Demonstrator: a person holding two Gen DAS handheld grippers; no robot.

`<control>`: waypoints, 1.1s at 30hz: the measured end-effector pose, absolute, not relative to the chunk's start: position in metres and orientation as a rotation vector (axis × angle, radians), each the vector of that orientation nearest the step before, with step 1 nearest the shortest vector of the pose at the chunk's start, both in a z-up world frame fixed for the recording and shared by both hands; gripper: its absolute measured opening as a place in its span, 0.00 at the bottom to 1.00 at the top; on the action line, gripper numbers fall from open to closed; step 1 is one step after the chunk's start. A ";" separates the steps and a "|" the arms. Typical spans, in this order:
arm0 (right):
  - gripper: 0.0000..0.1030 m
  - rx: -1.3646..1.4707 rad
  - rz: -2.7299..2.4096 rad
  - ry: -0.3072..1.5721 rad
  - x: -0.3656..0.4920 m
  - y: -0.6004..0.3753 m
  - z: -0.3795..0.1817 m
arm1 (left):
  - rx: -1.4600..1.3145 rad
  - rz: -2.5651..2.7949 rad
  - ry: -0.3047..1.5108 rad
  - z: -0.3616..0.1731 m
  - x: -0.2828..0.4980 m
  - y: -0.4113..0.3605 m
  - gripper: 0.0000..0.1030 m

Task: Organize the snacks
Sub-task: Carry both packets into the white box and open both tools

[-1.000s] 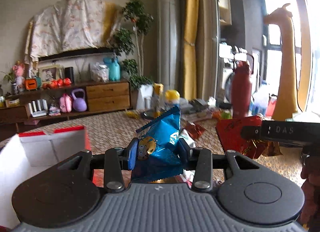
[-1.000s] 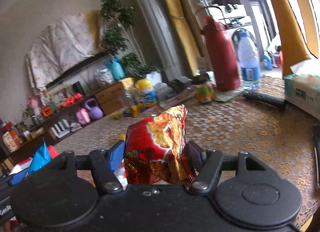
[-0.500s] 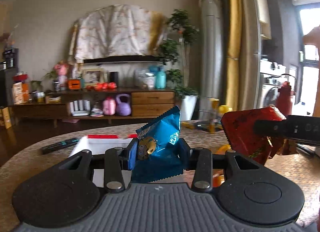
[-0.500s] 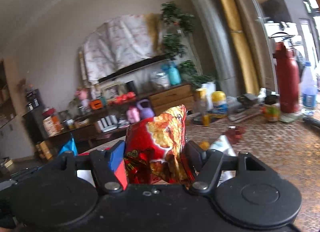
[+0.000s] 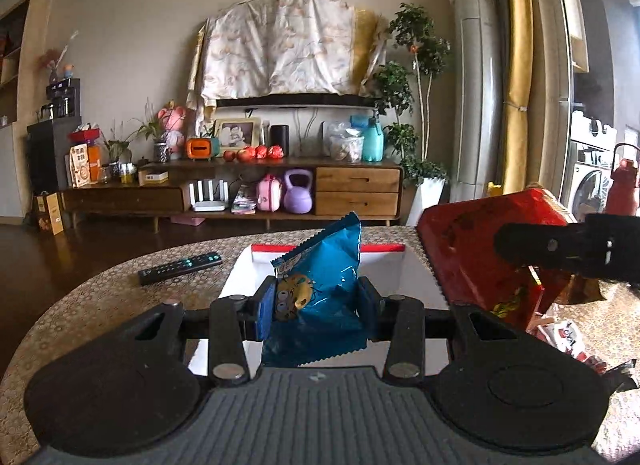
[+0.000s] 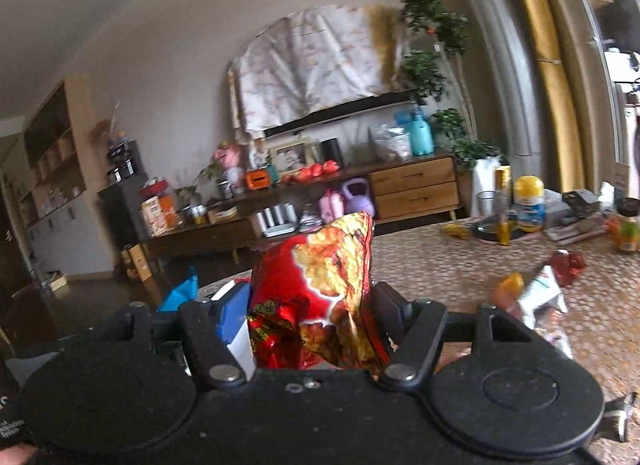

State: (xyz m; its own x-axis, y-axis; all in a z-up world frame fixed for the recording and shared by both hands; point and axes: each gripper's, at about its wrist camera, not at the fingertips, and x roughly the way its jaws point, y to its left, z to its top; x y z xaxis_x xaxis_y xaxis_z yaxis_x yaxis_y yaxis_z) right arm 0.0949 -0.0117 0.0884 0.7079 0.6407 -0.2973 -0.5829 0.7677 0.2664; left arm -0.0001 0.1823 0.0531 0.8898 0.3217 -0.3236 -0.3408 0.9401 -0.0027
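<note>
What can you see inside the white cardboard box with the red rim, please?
The white cardboard box shows only bare white walls; the blue snack bag in the left gripper hides its middle and floor.

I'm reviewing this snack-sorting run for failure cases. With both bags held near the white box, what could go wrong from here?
1. The red snack bag and blue snack bag hang close together over the white box; dropped together, they may collide.
2. The right gripper crumples its bag, so the contents may get crushed.
</note>
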 end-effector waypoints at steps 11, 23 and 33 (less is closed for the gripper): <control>0.64 0.081 0.719 0.445 0.098 0.031 0.076 | -0.088 0.372 0.396 0.028 0.012 0.206 0.40; 0.64 0.010 0.718 0.516 0.112 0.066 0.058 | -0.089 0.358 0.484 0.004 0.022 0.215 0.40; 0.65 -0.052 0.706 0.611 0.117 0.082 0.041 | -0.050 0.367 0.520 0.000 0.026 0.213 0.40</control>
State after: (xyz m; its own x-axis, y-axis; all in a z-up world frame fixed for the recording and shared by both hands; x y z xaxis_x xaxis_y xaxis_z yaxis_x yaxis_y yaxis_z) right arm 0.1170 0.0816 0.0406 0.5944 0.5930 -0.5431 -0.6226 0.7669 0.1559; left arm 0.0261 0.2127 -0.0002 0.8046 0.3297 -0.4939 -0.3549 0.9338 0.0454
